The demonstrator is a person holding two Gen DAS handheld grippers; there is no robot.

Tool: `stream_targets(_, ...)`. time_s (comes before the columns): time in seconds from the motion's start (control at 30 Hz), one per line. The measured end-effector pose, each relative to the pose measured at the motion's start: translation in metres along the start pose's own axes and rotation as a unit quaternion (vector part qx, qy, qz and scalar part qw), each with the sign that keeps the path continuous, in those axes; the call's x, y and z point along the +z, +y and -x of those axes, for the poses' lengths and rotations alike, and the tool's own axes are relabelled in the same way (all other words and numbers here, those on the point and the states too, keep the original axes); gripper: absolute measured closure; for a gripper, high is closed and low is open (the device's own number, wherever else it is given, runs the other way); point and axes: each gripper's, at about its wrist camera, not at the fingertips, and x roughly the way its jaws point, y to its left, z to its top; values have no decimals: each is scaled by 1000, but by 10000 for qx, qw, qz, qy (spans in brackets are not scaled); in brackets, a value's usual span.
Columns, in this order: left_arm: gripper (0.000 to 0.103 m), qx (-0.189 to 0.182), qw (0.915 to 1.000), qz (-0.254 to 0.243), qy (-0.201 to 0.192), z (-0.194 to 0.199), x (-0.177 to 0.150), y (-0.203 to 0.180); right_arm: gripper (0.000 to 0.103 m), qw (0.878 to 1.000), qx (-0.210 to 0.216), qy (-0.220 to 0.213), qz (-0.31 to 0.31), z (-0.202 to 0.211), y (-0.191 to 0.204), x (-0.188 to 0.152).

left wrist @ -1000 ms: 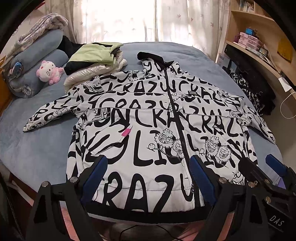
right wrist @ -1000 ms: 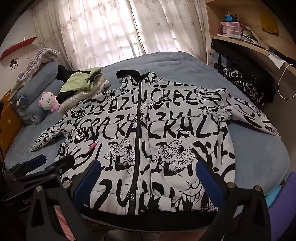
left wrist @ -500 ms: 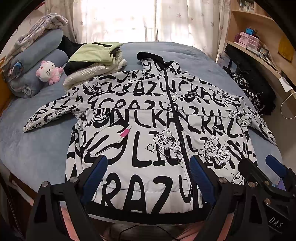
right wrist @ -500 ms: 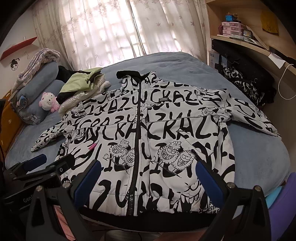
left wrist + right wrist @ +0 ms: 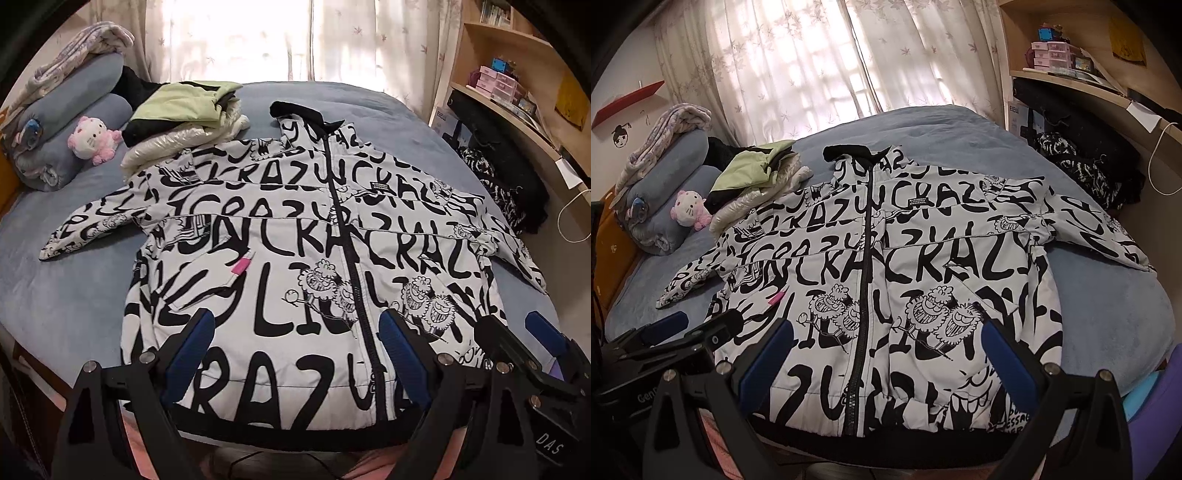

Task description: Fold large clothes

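With your left gripper and right gripper both gaping wide and holding nothing above the hem, you did best to start with a sleeve, pinching its cuff and carrying it flat across the chest. The jacket lay face up on the blue bed, zipped, sleeves spread, white with black lettering.

Jacket (zipped) — flat on bed

Jacket lying spread flat on bed, collar pointing toward curtains. Folded clothes sitting beyond its left shoulder, plush toy further left, leaning against rolled bedding. Shelves standing right of bed.
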Motion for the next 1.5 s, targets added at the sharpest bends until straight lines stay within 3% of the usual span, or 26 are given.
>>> stream_targets(0.33, 14, -223, 9996, 186, -38, -9, 6, -11, 1, 9999, 91, -92, -79, -6, -15, 4)
stream_targets(0.67, 13, -249, 9997, 0, 70, -27, 19, -28, 1, 9996, 186, -150, -175, -15, -27, 14)
stream_targets(0.97, 13, -100, 9991, -350, -194, -33, 40, -53, 1, 9996, 63, -145, -229, -28, -54, 30)
stream_targets(1.27, 13, -93, 9944, -683, -796, -31, 78, -93, 1, 9958, -553, -503, -530, -24, -114, 58)
stream_targets(1.5, 13, -487, 9902, -618, -1151, -29, 118, -121, 1, 9828, -1326, -814, -993, -13, -187, 86)
